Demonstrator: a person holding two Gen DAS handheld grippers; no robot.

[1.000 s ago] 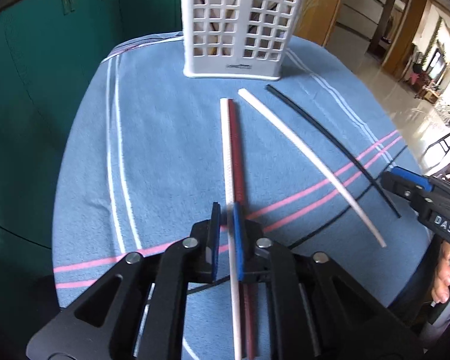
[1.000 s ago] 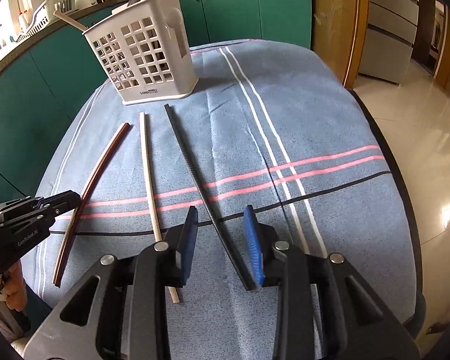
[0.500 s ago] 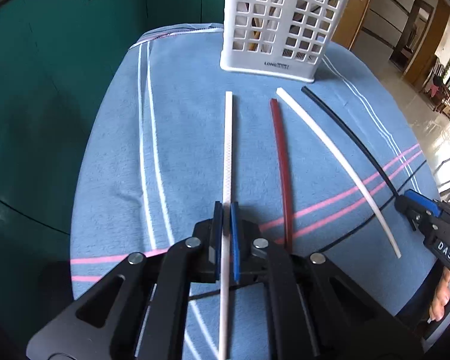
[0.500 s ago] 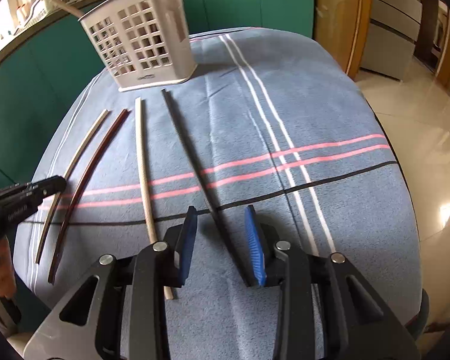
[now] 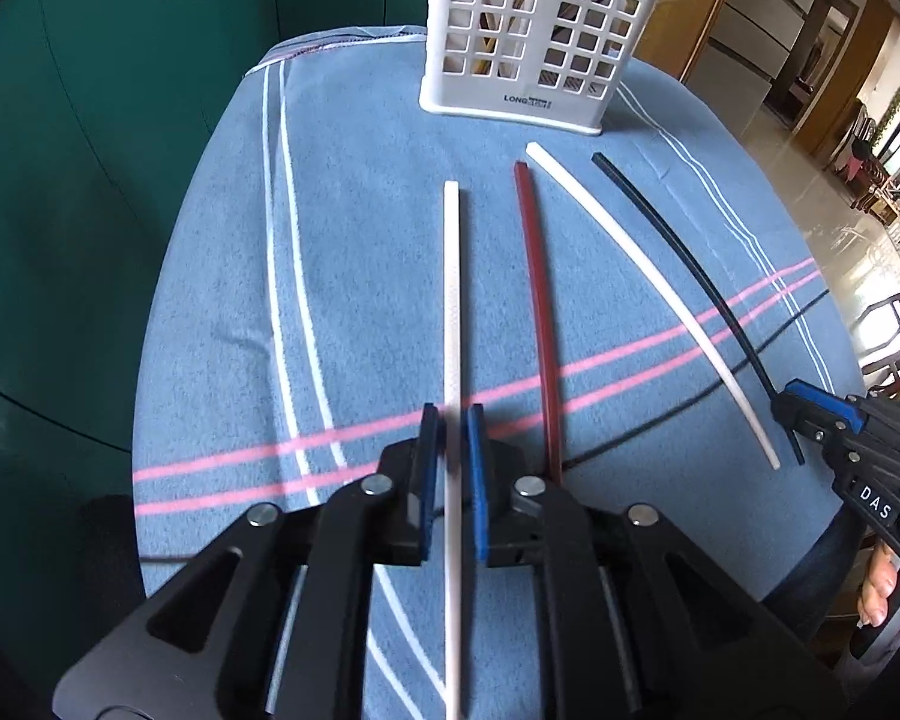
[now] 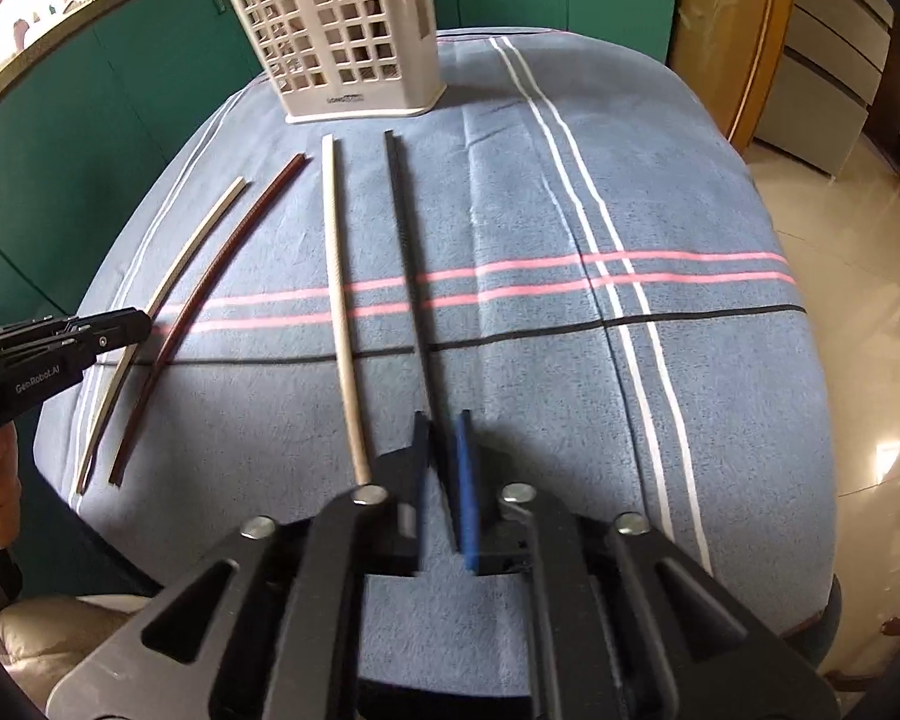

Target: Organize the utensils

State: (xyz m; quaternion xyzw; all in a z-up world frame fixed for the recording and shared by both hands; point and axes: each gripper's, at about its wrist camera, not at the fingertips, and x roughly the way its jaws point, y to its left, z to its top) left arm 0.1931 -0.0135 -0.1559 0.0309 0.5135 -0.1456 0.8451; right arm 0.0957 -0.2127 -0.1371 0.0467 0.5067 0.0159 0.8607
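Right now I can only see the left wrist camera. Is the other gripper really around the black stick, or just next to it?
Observer: Around it. In the right wrist view the black stick runs in between the fingers of the right gripper. It's too blurry to tell whether they pinch it.
Operator: Where does the red stick end? My gripper hides that.
Observer: The red stick ends close to the near edge of the cloth. Its end lies beside the near end of the white stick, the one between the fingers of the left gripper.
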